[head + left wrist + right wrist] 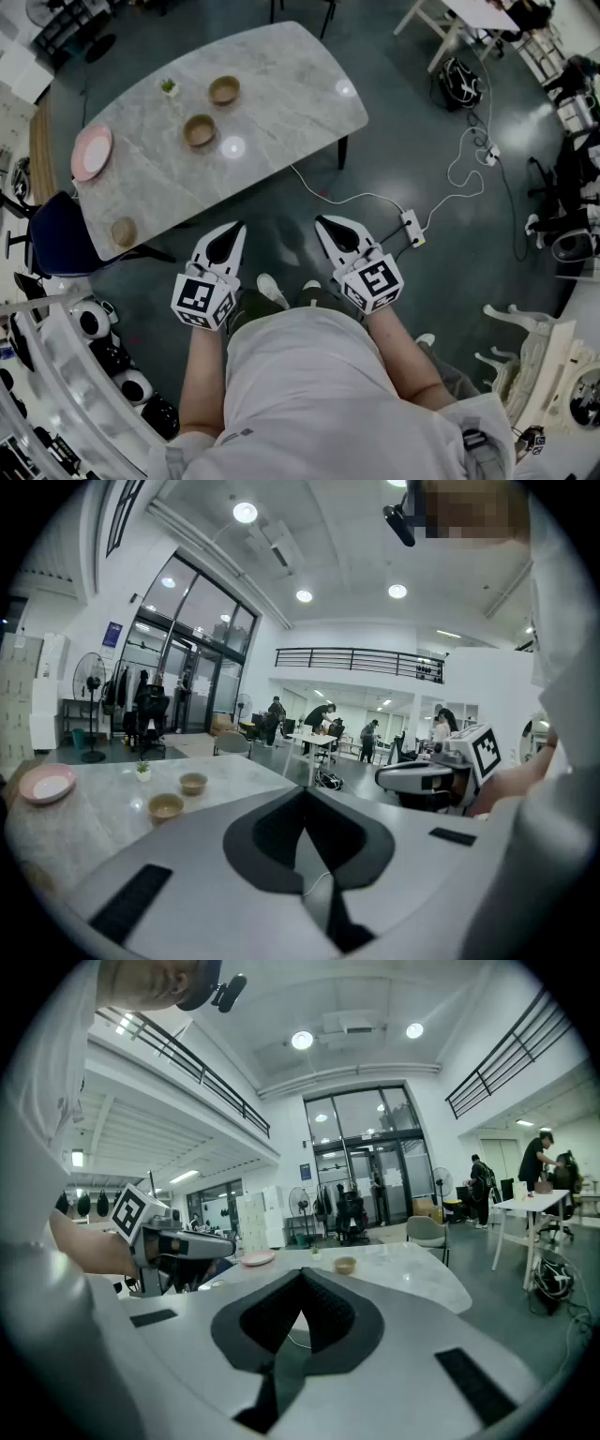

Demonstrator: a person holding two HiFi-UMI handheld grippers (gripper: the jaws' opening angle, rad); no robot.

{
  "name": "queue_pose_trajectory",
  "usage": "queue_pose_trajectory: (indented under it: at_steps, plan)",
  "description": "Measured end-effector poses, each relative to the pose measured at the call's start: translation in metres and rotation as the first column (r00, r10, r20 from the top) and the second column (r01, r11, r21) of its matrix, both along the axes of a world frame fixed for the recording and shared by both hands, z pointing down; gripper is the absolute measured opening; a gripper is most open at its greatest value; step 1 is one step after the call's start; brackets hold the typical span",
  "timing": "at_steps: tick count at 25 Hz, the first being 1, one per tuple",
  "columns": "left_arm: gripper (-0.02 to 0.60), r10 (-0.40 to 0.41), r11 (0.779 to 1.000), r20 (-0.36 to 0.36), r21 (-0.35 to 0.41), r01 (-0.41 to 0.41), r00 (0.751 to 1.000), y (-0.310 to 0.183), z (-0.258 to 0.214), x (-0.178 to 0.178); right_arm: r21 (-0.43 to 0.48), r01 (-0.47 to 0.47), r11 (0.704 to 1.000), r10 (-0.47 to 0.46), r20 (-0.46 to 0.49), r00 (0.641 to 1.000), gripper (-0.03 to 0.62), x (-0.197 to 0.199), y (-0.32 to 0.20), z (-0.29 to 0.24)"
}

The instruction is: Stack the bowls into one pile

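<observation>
Three bowls are spread over the desk (281,84): the far bowl (224,90), the middle bowl (199,130) near it, and the near bowl (124,232), set well apart at the near-left corner. Nothing is stacked yet. The left gripper (233,228) and the right gripper (324,222) are held before the person's body, short of the desk edge, both with jaws fully together and nothing between them.

For the reach to be done well, the jaws should be opened first. A bowl is probably best taken by its rim, one jaw inside and one outside, then lifted clear and lowered centred into its neighbour. The far and middle bowls are best joined first, being closest. The pink plate (92,152) and the small potted plant (169,87) should be kept clear of.

The bowls are round, shallow and tan-brown with a matt look — perhaps wood, though that cannot be settled. The desk top is pale, veined like marble, round-cornered, and glossy enough for lamp reflections to be seen.
</observation>
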State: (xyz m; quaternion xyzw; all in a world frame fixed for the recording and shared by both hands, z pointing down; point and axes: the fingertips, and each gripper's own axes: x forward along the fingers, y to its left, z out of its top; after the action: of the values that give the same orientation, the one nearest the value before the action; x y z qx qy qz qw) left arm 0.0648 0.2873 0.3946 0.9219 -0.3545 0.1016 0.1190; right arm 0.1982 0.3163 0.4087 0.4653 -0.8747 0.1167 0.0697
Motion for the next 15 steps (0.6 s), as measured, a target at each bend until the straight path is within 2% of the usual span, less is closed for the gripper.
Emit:
queue_pose_trajectory:
  at_steps: [4,9,13,15]
  plan:
    - [0.002,0.008,1.000,-0.006,0.005,-0.008,1.000,-0.017,0.001,-0.026,-0.009,-0.011,1.000,0.011,0.011,1.000,0.008,-0.024,-0.018,-0.001]
    - [0.002,0.021,1.000,-0.031,0.020,-0.021,0.999,-0.038,0.001,-0.051,-0.003,-0.017,1.000,0.017,0.076,0.997,0.009,-0.044,-0.039,-0.008]
    - [0.000,0.042,0.998,-0.023,0.043,-0.041,0.999,-0.052,0.004,-0.067,0.015,-0.017,1.000,0.016,0.061,0.998,0.010,-0.056,-0.055,-0.005]
    - [0.000,0.037,0.999,-0.016,0.031,-0.036,0.999,-0.061,0.009,-0.074,0.010,-0.008,1.000,0.007,0.071,0.997,0.011,-0.060,-0.065,-0.004]
